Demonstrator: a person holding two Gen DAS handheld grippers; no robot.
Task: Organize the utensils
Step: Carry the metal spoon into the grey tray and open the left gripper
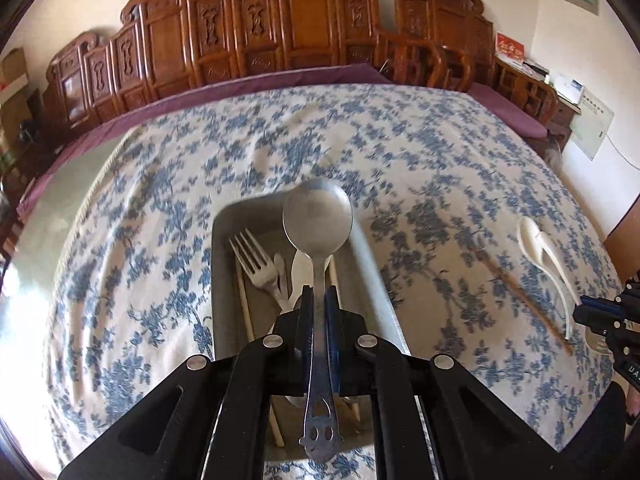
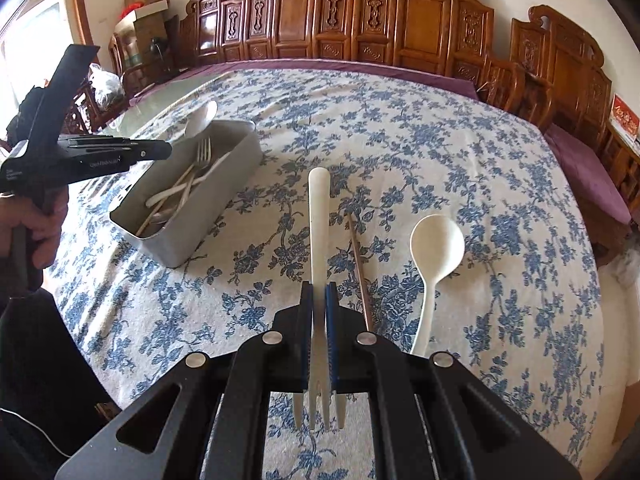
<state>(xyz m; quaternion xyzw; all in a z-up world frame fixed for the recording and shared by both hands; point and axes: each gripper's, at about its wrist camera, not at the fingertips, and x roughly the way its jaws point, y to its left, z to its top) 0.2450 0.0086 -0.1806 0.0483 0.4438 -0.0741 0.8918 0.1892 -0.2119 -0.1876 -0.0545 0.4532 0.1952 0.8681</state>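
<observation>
My left gripper (image 1: 319, 294) is shut on the handle of a metal spoon (image 1: 318, 216) and holds it above the grey metal tray (image 1: 220, 280). The tray holds a metal fork (image 1: 256, 266), a white utensil and chopsticks. My right gripper (image 2: 319, 290) is shut on a white plastic fork (image 2: 319, 216), handle pointing away, tines toward the camera, above the tablecloth. A white plastic spoon (image 2: 434, 256) and a single chopstick (image 2: 358, 268) lie on the cloth to its right. The tray (image 2: 208, 208) is at its far left, with the left gripper (image 2: 160, 150) above it.
The table is covered with a blue floral cloth (image 2: 440, 152). Carved wooden chairs (image 2: 400, 20) stand along its far side. Boxes (image 2: 144, 4) stand in the back left corner. The right gripper (image 1: 580, 312) shows at the right edge of the left wrist view.
</observation>
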